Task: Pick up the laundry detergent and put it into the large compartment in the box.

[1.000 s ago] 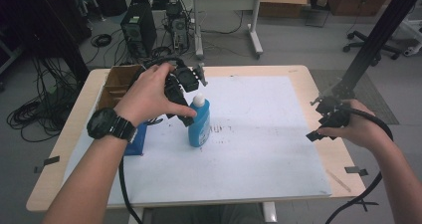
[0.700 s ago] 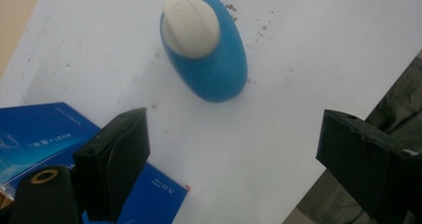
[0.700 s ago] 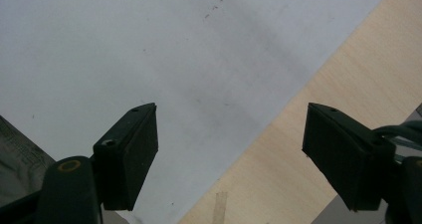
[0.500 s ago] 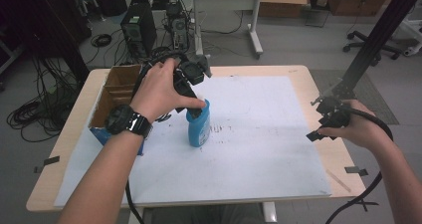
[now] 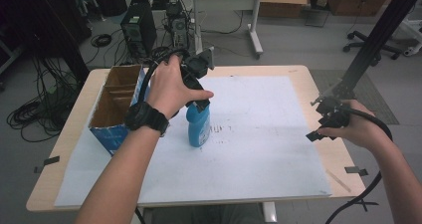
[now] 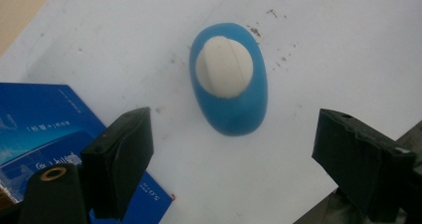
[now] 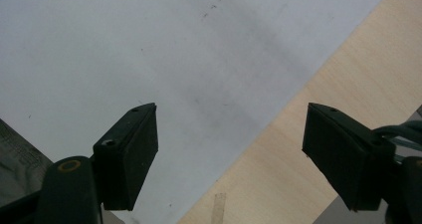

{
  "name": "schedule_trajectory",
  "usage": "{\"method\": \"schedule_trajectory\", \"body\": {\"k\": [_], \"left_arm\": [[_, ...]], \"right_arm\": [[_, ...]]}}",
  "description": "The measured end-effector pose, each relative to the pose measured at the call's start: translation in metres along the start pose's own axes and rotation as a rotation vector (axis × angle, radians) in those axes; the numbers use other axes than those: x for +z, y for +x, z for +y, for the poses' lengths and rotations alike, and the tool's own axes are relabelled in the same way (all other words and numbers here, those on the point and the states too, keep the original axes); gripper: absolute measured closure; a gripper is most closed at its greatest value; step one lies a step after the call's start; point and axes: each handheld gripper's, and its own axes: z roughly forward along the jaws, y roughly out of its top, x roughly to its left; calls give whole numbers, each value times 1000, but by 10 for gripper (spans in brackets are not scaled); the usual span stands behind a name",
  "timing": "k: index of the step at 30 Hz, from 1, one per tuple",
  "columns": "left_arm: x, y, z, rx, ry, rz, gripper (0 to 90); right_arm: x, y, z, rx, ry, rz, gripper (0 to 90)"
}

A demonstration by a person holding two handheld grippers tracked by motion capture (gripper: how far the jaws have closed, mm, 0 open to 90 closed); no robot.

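- Blue bottle (image 5: 199, 125) with a white cap (image 6: 224, 67) stands upright on the white sheet (image 5: 259, 134) that covers most of the wooden table (image 5: 318, 79), roughly left of center.
- Left gripper (image 5: 198, 92) hangs right over the bottle, pointing down at it. In the high view the person's left hand (image 5: 171, 87) covers most of it, so the bottle top is tucked under the hand there.
- From the left gripper view, the jaws are spread wide with nothing between them. The bottle sits below and between them, a bit closer to the jaw on the left of that view, and neither jaw touches it.
- Just beside the bottle on its left is an open cardboard box (image 5: 117, 102) with blue printed sides; its corner shows at the lower left of the left gripper view too, near one jaw.
- Some small brownish specks mark the sheet near the bottle.
- Right gripper (image 5: 321, 122) is well apart from all that, over by the right edge of the table, held in the right hand (image 5: 356, 129).
- Its own view shows both jaws wide apart and gripping nothing, hovering over the line where the white sheet ends and the bare wood starts.
- Black cable (image 5: 368, 184) trails back from the right gripper along the arm.
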Motion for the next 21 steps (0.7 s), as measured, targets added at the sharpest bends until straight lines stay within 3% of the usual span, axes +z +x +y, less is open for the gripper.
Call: {"method": "schedule_trajectory", "body": {"k": [8,21], "left_arm": [[8,0,9,-100,4,-10,166],[24,-2,20,-204,35,-1,161]], "right_arm": [[0,0,-1,-3,-4,2,217],[3,-2,-6,-2,-11,10,216]]}}
